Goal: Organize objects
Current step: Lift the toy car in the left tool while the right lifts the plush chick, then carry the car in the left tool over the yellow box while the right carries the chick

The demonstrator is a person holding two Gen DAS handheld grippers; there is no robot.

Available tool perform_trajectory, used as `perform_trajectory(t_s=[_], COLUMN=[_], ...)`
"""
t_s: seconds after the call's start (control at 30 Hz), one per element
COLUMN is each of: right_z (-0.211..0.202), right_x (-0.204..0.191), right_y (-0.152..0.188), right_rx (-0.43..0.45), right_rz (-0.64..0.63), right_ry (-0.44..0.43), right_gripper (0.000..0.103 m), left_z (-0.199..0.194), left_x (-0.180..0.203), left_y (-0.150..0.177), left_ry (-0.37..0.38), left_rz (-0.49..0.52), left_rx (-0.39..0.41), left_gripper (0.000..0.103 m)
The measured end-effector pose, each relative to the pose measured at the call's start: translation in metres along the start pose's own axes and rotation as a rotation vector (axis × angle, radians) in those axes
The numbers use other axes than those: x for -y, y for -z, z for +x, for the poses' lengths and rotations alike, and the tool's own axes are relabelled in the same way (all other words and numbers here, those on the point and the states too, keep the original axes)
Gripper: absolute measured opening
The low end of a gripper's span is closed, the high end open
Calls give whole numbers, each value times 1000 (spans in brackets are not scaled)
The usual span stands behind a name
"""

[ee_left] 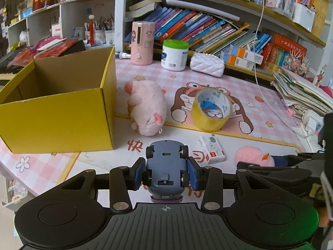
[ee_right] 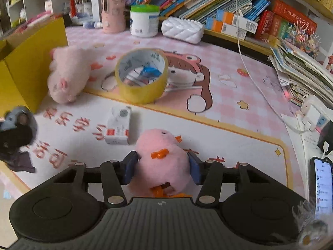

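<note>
My left gripper (ee_left: 166,174) tilts down toward the mat, its blue pads clamped on the sides of a toy car (ee_left: 165,166). The car is belly-up, wheels showing, its long axis running straight away from me along the fingers, held above the mat (ee_left: 239,87) just right of the box's near corner. The yellow box (ee_left: 60,112) stands open-topped at the left, with its brown inside bare as far as I can see.

My right gripper (ee_right: 162,167) also tilts down, steeper. A pink duck plush (ee_right: 162,158) sits between its pads; both pads touch the fluff, though I cannot tell how firmly they press. The duck's orange beak points away and to the right, and its body lies along the fingers.

Across the mat from left to right: a pink pig plush (ee_left: 146,108) lying on its side just beside the box, a tape roll (ee_left: 212,109) tilted on its edge, and a small white carton (ee_left: 212,150) lying flat near the duck.

The mat is pink check with a cartoon print. Behind it stand shelves of slanted books (ee_left: 197,27), a pink canister (ee_left: 142,42), a white tub (ee_left: 174,55) and, at the right, a heap of papers (ee_left: 301,91).
</note>
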State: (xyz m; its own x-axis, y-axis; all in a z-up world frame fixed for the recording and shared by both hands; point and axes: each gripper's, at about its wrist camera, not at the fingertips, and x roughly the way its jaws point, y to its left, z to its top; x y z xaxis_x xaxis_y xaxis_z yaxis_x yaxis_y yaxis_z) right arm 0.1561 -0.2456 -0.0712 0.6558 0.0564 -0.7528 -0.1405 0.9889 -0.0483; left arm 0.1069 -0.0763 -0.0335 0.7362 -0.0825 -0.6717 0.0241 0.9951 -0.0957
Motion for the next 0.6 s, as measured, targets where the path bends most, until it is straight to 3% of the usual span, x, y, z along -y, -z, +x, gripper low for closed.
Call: perform_trajectory(t_s=[0.27,0.6], right_z=[-42,-77], right_x=[-31,-108], right_y=[-12,-7], right_rx=[90,131], right_rz=[24,-30], right_ry=[17,-3], right_gripper=[49,49], left_z=[-18,-57], left_x=[-14,-72], left_y=[-1,6], left_ry=[13,-32], left_rz=[30,3], left_rx=[38,81], left_gripper=[41,41])
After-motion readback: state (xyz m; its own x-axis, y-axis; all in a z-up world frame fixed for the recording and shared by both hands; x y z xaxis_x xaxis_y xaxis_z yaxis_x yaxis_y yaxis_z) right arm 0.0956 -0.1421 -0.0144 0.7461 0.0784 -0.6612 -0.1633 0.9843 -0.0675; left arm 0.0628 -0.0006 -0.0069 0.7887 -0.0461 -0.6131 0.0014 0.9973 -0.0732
